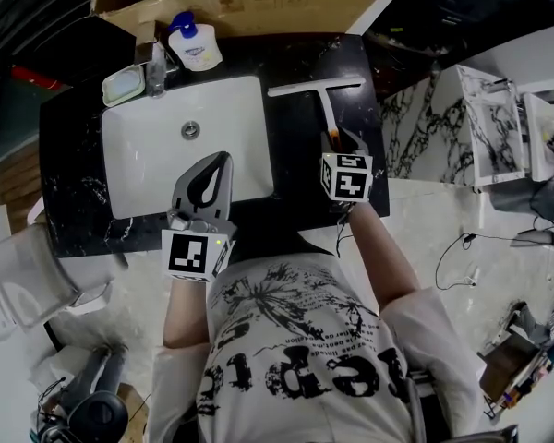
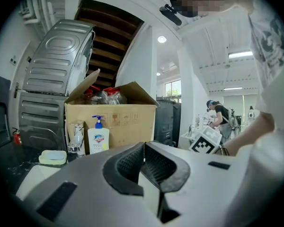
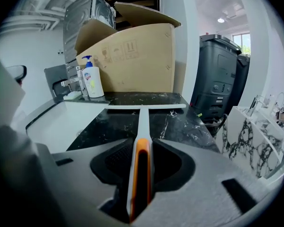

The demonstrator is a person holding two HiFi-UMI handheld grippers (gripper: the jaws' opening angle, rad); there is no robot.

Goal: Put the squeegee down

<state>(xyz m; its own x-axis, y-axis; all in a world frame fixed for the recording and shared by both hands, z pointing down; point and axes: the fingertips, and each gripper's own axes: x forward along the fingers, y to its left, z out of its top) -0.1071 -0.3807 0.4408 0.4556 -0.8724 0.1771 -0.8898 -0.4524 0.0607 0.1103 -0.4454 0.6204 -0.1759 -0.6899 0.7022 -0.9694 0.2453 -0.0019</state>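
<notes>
Black marble counter [image 1: 295, 169] w/ white sink [image 1: 148, 169], cardboard box [image 1: 258, 7] behind

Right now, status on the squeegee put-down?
Left gripper shut, empty, above sink. Right gripper shut on squeegee; blade low at black counter. Nothing in the way.

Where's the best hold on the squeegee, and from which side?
Grip the squeegee by its orange-edged handle end, coming from the near edge of the counter, in line with the handle. The blade lies crosswise at the far end; the narrow handle points back at the person. The right claw is shut on it there.
</notes>
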